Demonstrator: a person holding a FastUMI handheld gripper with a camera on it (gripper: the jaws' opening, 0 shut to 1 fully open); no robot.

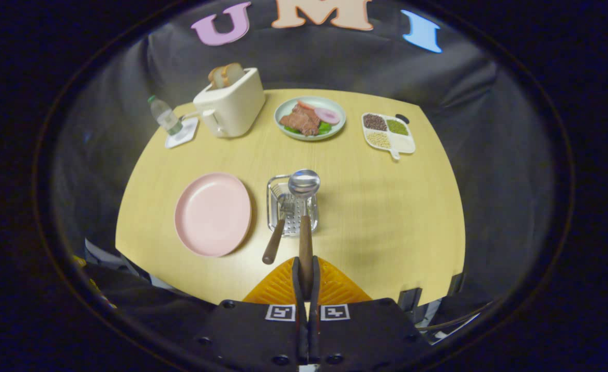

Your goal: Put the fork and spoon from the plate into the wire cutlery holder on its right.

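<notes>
At frame centre: gripper clamped on spoon handle | spoon's long axis runs straight ahead, bowl over holder | fork already leaning inside | plate left, bare.

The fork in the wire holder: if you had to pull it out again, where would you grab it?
By the wooden handle of the fork, which sticks out over the wire holder rim toward the gripper, now shut on the spoon. Come from the near side; the prongs are down in the basket.
</notes>
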